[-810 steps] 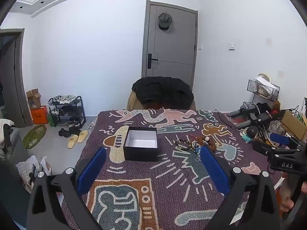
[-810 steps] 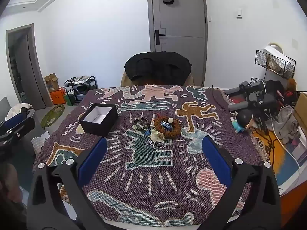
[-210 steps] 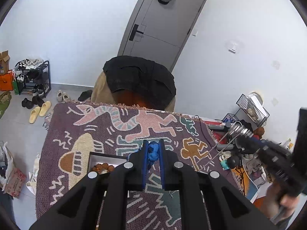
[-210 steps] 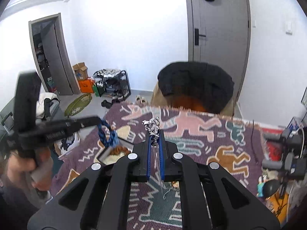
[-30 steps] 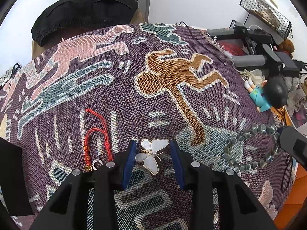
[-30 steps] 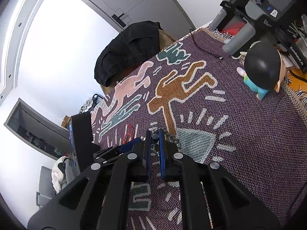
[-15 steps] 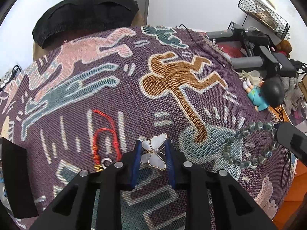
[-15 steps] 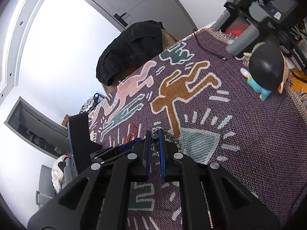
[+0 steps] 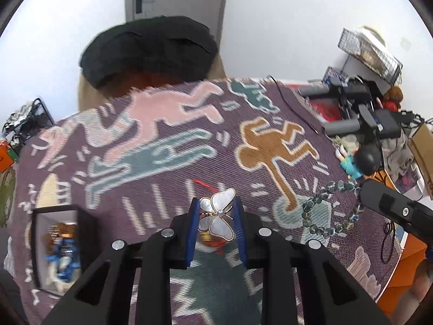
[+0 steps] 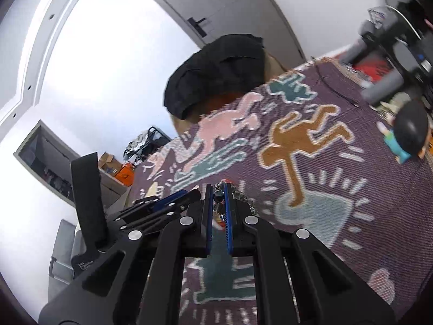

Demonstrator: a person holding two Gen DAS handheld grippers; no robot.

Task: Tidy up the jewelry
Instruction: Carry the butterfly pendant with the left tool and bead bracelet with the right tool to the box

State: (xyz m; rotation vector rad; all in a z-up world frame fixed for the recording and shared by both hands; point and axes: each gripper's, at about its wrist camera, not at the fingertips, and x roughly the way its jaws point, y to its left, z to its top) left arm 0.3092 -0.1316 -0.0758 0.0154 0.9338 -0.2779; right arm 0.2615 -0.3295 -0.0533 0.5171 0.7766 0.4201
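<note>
My left gripper (image 9: 215, 208) is shut on a white butterfly pendant (image 9: 216, 218) with gold edges and holds it above the patterned table cloth (image 9: 162, 146). A red cord bracelet (image 9: 205, 185) lies on the cloth behind the pendant, partly hidden. My right gripper (image 10: 217, 189) is shut on a grey-green bead bracelet (image 9: 330, 207), which hangs from it at the right of the left wrist view. The bracelet shows in the right wrist view (image 10: 245, 199) beside the fingers. The black box (image 9: 58, 246) at lower left holds several jewelry pieces.
A chair with a black jacket (image 9: 148, 46) stands behind the table. A doll figure (image 9: 357, 161) and black devices (image 9: 360, 108) crowd the right edge. The left gripper's body (image 10: 89, 197) shows at the left of the right wrist view.
My left gripper has lifted the butterfly pendant off the cloth and tilted up, bringing the black box into view. The right gripper stays shut on the bead bracelet and has risen.
</note>
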